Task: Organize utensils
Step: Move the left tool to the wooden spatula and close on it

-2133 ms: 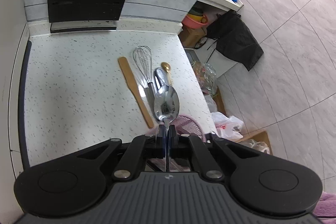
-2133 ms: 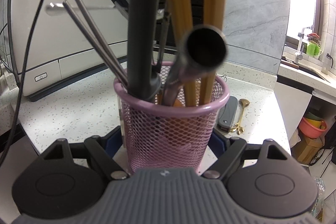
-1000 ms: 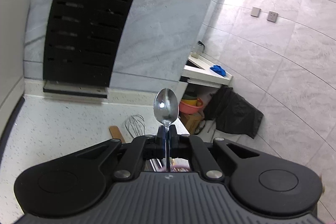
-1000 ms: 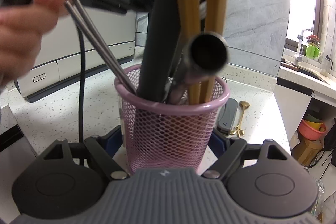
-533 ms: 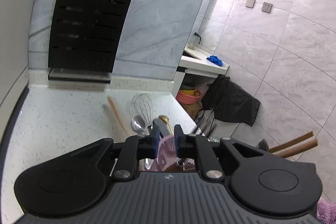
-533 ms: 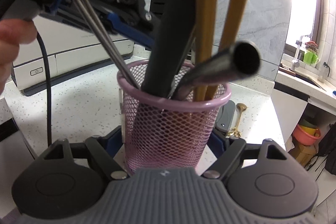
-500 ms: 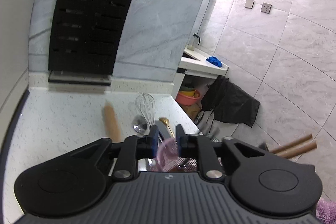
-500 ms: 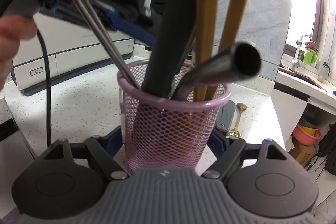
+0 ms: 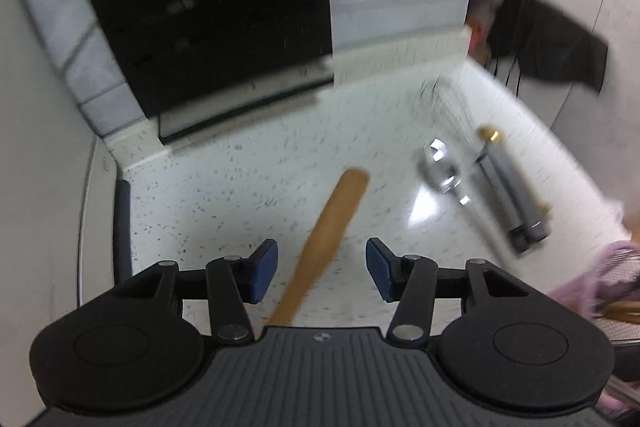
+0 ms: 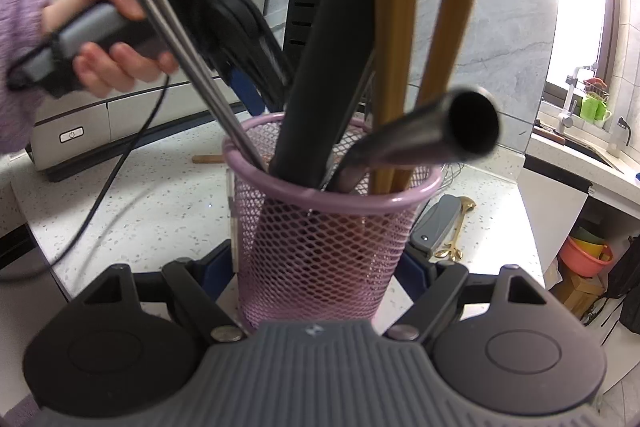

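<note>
My right gripper (image 10: 318, 267) is shut on a pink mesh cup (image 10: 328, 239), one pad against each side. In the cup stand a black handle (image 10: 328, 67), two steel chopsticks (image 10: 200, 79), yellow sticks (image 10: 394, 47) and a steel tube handle (image 10: 432, 139). My left gripper (image 9: 322, 259), jaws opening, points down at the counter. A wooden spatula (image 9: 336, 211) lies below, between its pads and untouched. The right wrist view shows that left gripper (image 10: 256, 83) in a person's hand behind the cup.
On the speckled counter (image 9: 224, 195) lie a whisk (image 9: 448, 103), a shiny spoon-like piece (image 9: 440, 171), a grey-handled tool (image 9: 512, 195) and a gold spoon (image 10: 460, 223). A black knife block (image 9: 208, 7) stands at the back wall. A white appliance (image 10: 100, 107) sits to the left.
The spoon has left my left gripper, whose jaws have spread. That gripper swung from above the cup down toward the wooden spatula. The right gripper and cup stayed put.
</note>
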Demonstrator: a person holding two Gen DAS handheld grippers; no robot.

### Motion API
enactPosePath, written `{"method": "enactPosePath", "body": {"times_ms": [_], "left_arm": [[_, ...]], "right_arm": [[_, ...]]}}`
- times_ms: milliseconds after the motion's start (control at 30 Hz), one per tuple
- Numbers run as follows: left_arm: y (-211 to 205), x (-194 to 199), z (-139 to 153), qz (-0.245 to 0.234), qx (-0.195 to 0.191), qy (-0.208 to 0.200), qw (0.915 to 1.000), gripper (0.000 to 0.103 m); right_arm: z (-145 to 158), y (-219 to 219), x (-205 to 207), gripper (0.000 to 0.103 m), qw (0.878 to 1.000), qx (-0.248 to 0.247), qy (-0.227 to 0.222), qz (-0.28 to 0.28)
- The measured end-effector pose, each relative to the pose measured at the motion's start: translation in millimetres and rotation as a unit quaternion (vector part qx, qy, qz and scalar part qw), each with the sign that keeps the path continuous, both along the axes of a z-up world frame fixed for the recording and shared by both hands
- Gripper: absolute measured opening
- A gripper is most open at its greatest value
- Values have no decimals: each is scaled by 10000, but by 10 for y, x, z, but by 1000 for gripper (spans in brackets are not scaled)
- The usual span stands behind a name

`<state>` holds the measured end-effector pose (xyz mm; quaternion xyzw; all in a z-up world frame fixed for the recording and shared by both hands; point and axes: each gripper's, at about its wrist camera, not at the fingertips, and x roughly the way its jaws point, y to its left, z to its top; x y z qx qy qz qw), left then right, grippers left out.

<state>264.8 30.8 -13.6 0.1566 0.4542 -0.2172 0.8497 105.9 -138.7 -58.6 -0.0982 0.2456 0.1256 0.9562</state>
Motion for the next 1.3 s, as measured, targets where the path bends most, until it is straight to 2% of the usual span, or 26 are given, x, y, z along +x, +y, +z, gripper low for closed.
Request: {"method": "enactPosePath", "body": {"times_ms": [33, 100, 133, 167, 200, 267, 433, 500, 600, 633, 800, 900, 967, 1033, 1100, 1133, 1167, 1200, 1233, 1300], "left_arm": [[-1, 45, -51, -24, 70, 138, 9999, 60], [-9, 106, -149, -10, 185, 323, 9993, 51], [-10, 123, -191, -1, 220, 394, 9990, 38], [-1, 136, -233, 1, 230, 467, 9986, 30], [0, 127, -249, 24, 199, 420, 9989, 29], [28, 114, -262, 7, 46, 452, 9990, 20], [-34, 71, -223, 137, 77, 388, 9991, 14], [-3, 62, -164, 239, -125, 365, 9990, 1], [51, 24, -53, 249, -386, 378, 9982, 0], [47, 3, -39, 252, -362, 327, 9985, 0], [51, -47, -144, 382, -191, 648, 9970, 1], [61, -163, -129, 385, -240, 700, 9965, 16], [27, -235, -126, 284, -270, 726, 9966, 37], [-49, -281, -143, 213, -150, 630, 9977, 45], [-134, -289, -206, 206, 92, 553, 9982, 46], [-144, -293, -215, 231, 67, 437, 9988, 48], [-149, -289, -222, 265, 33, 409, 9988, 45], [-139, -278, -225, 302, -84, 463, 9984, 37], [-123, -263, -223, 342, -256, 558, 9975, 17], [-149, -270, -222, 437, -181, 497, 9976, 13]], "right_arm": [[0, -4, -2, 81, 10000, 5, 2, 4], [0, -6, -7, 81, 10000, 8, -3, 6], [1, -1, -7, 81, 10000, 5, -3, 2], [1, -1, -7, 81, 10000, 6, -1, 2], [2, -4, -7, 81, 10000, 8, -1, 6], [-1, 4, -13, 81, 10000, 6, -2, 9], [-4, 9, -18, 81, 10000, 8, -5, 3], [-4, 9, -18, 81, 10000, 8, -1, 4], [-3, 10, -17, 81, 10000, 7, 0, 2], [-1, 12, -17, 81, 10000, 8, 5, -2], [4, 21, -11, 81, 10000, 4, 13, -17], [2, 26, -6, 81, 10000, 8, 8, -17], [-1, 26, -8, 81, 10000, 14, 1, -13], [-5, 24, -8, 81, 10000, 29, 0, -7], [-7, 20, -11, 81, 10000, 45, 3, -8], [-6, 17, -16, 81, 10000, 49, 2, -11], [-7, 15, -19, 81, 10000, 54, 2, -12], [-6, 14, -21, 81, 10000, 55, 3, -12], [-6, 14, -22, 81, 10000, 56, 2, -11], [-5, 16, -21, 81, 10000, 56, 3, -15]]}}
